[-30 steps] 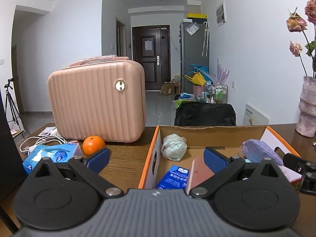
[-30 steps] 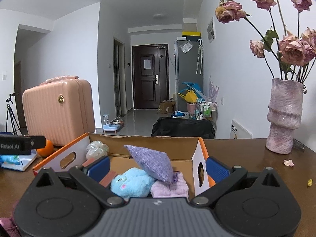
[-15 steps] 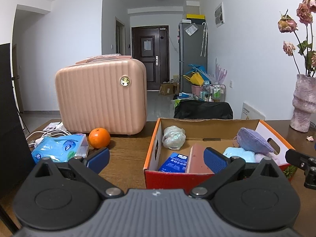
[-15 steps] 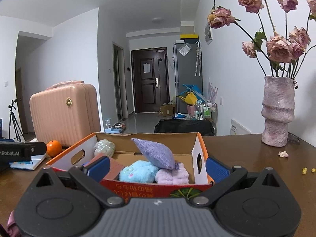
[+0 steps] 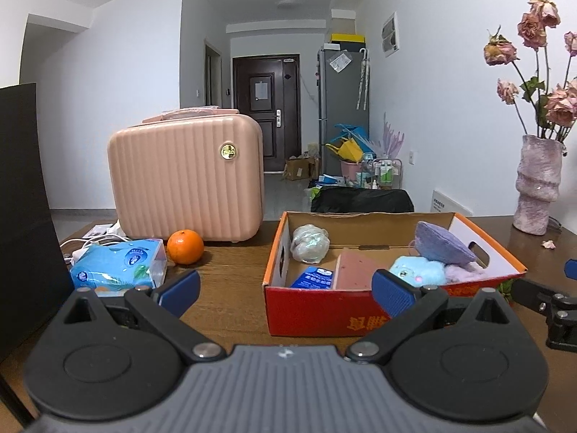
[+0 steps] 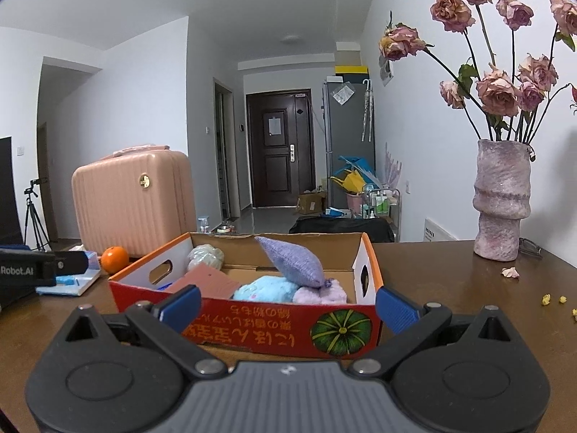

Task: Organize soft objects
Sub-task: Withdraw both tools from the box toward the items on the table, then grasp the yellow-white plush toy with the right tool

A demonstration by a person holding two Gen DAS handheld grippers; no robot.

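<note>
The right gripper (image 6: 286,306) hangs with its jaws spread wide and nothing between them, just in front of a red box (image 6: 252,324) on the brown table (image 6: 450,278). In the box a purple pouch (image 6: 292,261) leans on a blue plush (image 6: 265,288) and a lilac plush (image 6: 321,294); a pink slab (image 6: 207,281) tilts at the left, and a pale bundle (image 6: 205,257), perhaps wrapped in plastic, sits at the back. Left of the box lie an orange (image 6: 114,259) and a pink case (image 6: 131,202). The left gripper's tip (image 6: 43,269) shows at the left edge. A vase (image 6: 501,198) of roses stands to the right.
</note>
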